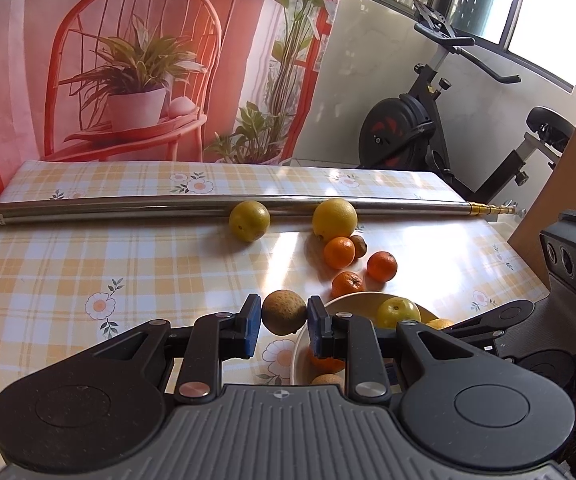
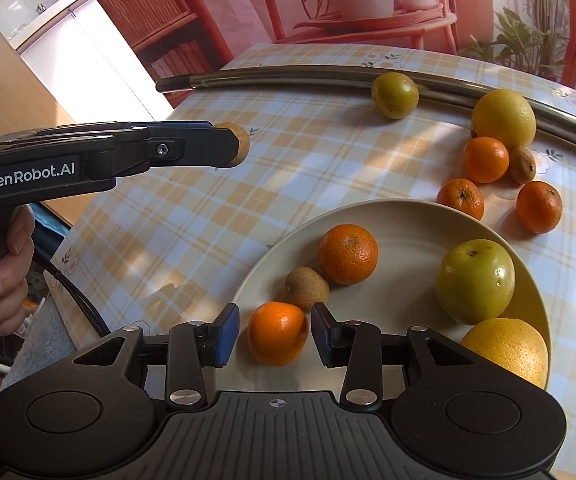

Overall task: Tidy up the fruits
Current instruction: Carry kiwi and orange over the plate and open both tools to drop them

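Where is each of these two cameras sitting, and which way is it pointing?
Left wrist: sits on the left gripper, looking down across the table; its pads grip a brown fruit.
Right wrist: sits on the right gripper, over the plate; a tangerine lies between its pads, and a hand shows.
Both show the metal pole and plate.

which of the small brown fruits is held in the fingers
The brown fruit clamped in the left gripper, above the tablecloth beside the plate. One other lies on the plate; another sits among the oranges.
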The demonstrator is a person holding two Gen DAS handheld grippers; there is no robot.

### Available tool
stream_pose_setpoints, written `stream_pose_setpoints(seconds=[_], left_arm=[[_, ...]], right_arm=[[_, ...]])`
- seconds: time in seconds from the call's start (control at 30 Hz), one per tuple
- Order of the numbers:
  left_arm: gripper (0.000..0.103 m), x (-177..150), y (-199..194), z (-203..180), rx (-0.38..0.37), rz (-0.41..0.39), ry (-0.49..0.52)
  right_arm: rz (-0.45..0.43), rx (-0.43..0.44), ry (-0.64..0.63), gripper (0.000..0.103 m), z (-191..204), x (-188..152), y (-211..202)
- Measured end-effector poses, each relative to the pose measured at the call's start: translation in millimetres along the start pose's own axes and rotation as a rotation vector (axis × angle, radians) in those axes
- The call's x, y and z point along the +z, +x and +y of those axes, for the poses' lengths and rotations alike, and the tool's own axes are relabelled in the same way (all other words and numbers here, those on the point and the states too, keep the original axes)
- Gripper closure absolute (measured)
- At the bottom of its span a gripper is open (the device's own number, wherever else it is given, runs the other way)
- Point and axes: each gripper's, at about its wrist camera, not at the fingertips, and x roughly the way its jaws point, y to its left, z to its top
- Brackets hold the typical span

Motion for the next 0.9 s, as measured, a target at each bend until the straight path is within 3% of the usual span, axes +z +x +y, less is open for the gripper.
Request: stream_pose_setpoints(seconds=[0.17,0.53,0.9], left_arm=[[0.077,-1,9,-4,-0.008,0.026,0.003],[0.077,1,63,-43,-0.07,0.103,0.096],[0.077,-3,99,-65,-0.036,0.176,0.218]], right_arm=[[-0.093,-0.028,0.06,0.065,-21,5,-26],[-0.289,-0.232,0.18,0.064,-77,1,-83],[-0.332,-0.268,0.281,0.063,-114,-19,-88]])
